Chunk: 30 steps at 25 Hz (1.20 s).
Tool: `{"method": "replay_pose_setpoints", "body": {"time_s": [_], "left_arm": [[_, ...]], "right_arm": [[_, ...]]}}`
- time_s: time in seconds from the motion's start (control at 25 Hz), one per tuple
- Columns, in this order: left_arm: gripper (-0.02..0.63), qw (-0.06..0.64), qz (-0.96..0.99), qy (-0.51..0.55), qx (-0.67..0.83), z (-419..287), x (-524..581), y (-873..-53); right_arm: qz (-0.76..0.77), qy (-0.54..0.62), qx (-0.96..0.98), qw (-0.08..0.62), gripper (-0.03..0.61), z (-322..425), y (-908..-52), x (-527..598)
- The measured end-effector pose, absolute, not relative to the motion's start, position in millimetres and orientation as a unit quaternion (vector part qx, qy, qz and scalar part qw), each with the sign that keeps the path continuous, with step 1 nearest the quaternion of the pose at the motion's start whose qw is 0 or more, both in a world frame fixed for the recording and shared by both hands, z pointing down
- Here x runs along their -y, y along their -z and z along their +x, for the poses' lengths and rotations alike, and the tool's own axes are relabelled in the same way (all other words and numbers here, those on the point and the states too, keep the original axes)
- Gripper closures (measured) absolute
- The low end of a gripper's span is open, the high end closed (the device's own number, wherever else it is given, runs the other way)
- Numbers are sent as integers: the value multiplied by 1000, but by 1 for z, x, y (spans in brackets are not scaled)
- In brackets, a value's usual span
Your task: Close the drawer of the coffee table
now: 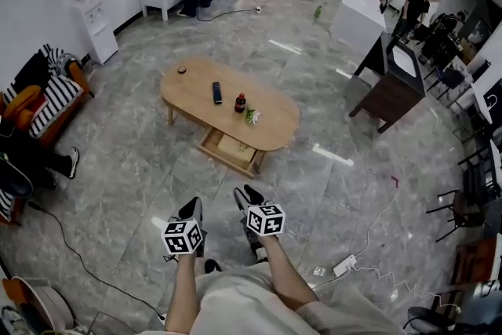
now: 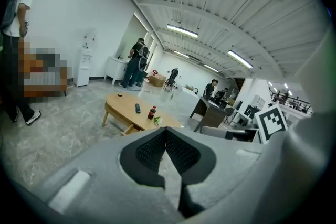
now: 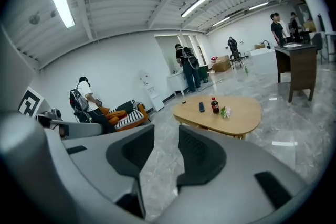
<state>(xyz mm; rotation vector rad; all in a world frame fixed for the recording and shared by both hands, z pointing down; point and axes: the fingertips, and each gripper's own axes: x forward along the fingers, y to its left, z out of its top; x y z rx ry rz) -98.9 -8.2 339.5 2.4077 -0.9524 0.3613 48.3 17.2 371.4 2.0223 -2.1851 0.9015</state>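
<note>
Wooden drawer [image 1: 233,151] under the tabletop [image 1: 271,129] stands open, closing not begun: left tool [image 1: 191,208], narrow, and right tool [image 1: 248,196], wide and empty, hang well short.

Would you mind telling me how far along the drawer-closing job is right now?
Done: nothing yet; the drawer stands open under the coffee table. In hand: the left gripper, shut, and the right gripper, open and empty, are held well short of the table. Left: approach and push the drawer in.
</note>
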Motion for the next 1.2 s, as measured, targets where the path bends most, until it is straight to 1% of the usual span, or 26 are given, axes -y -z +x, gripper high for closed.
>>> {"method": "replay_pose_setpoints", "body": {"time_s": [0.12,0.2,0.36,0.6,0.68,0.88,0.92,1.08,1.2], "left_arm": [[606,258,894,-134,342,-122,10,-340],[606,264,893,-130,341,-132,13,-342],[606,270,894,-134,330,-133,23,-351],[606,274,898,-154,307,-109,36,-380],[606,268,898,-172,303,-102,52,-393],[606,261,895,-213,292,-86,99,-430],[606,260,895,-218,289,-79,109,-434],[606,256,902,-231,259,-46,129,-444],[606,247,909,-244,231,-25,134,-447]], "right_arm": [[668,-301,680,-6,434,38,-380,-28],[677,-300,672,-7,431,36,-383,-34],[697,-299,651,-10,430,45,-386,-35],[721,-306,621,14,430,77,-413,-30],[727,-314,610,4,436,89,-425,-21],[756,-319,570,-41,492,119,-447,5],[759,-315,569,-46,495,124,-446,13],[759,-300,575,-49,502,143,-444,35],[759,-300,577,-30,506,154,-452,42]]}}
